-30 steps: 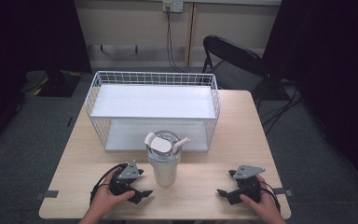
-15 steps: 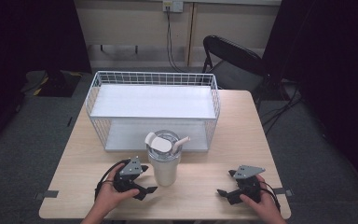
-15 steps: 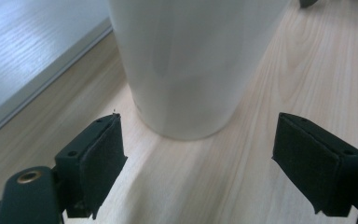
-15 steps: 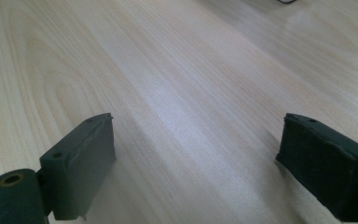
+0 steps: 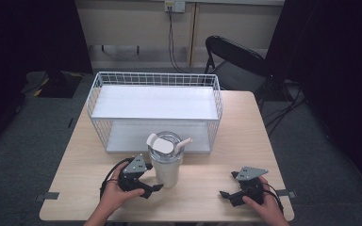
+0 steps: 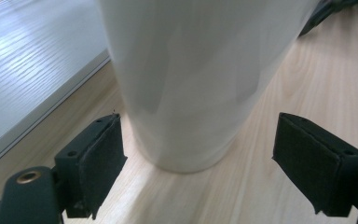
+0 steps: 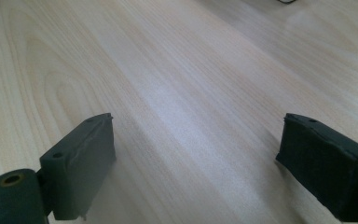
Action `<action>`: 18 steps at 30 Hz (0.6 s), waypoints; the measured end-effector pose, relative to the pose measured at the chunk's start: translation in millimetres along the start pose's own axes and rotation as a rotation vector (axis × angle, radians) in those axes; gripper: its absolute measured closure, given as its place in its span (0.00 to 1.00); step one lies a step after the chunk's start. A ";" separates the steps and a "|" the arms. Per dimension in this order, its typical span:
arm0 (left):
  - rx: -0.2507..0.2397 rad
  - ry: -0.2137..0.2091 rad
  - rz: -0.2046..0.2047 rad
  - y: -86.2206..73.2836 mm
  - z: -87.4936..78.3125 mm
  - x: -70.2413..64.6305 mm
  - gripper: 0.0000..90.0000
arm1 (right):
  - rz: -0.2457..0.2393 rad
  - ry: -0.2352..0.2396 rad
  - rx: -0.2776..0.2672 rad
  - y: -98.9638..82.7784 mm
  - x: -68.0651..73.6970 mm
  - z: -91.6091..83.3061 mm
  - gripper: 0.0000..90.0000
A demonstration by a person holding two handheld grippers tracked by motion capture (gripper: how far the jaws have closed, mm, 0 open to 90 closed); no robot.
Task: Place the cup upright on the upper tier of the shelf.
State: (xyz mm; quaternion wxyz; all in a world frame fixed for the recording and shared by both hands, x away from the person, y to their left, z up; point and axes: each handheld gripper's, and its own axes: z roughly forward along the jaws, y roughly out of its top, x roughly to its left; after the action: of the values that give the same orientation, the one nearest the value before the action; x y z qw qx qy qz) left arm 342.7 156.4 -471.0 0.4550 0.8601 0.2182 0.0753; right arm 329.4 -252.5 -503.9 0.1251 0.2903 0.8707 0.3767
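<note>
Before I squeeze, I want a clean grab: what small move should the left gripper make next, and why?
Probably ease the left gripper a little farther forward, then close. Its jaws stand open on either side of the white tumbler, near its base, with gaps on both sides and no pad touching yet.

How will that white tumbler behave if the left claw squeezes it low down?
The tumbler looks rigid, so it probably won't flex. Its glossy, tapered wall may slip upward in the pads. Tall with a narrow base and a lid on top, it could tip if pushed.

Grey carpet floor (image 5: 37, 141); black folding chair (image 5: 233, 59) behind wooden table (image 5: 245, 122); beige wall (image 5: 132, 21), dark curtains (image 5: 23, 33).
</note>
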 end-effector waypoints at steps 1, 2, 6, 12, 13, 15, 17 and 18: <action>-0.001 0.008 0.007 1.1 0.1 0.4 0.18 | 0.000 0.000 0.000 0.0 0.0 0.0 0.11; -0.001 0.008 0.007 1.1 0.1 0.4 0.18 | 0.000 0.000 0.000 0.0 0.0 0.0 0.11; -0.018 -0.003 -0.004 4.8 2.0 0.7 0.18 | 0.000 0.000 0.000 0.0 0.0 0.0 0.11; -0.053 -0.003 -0.027 8.6 2.4 1.9 0.17 | 0.000 0.000 0.000 0.0 0.0 0.0 0.11; -0.055 -0.002 -0.027 8.9 2.3 1.9 0.17 | 0.000 0.000 0.000 0.0 0.0 0.0 0.11; -0.056 0.001 -0.026 10.1 1.7 2.7 0.17 | 0.001 0.000 0.001 0.0 0.1 -0.1 0.11; -0.065 0.004 -0.029 11.1 1.4 2.9 0.17 | 0.000 0.000 0.000 0.0 0.0 0.0 0.11; -0.069 0.001 -0.032 11.6 1.2 3.2 0.17 | 0.000 0.000 0.000 0.0 0.0 0.0 0.11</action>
State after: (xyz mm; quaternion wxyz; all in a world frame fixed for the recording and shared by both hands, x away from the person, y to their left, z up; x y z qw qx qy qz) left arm 349.5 151.2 -462.5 0.4854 0.8402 0.2295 0.0758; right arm 329.4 -252.5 -503.9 0.1251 0.2903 0.8708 0.3766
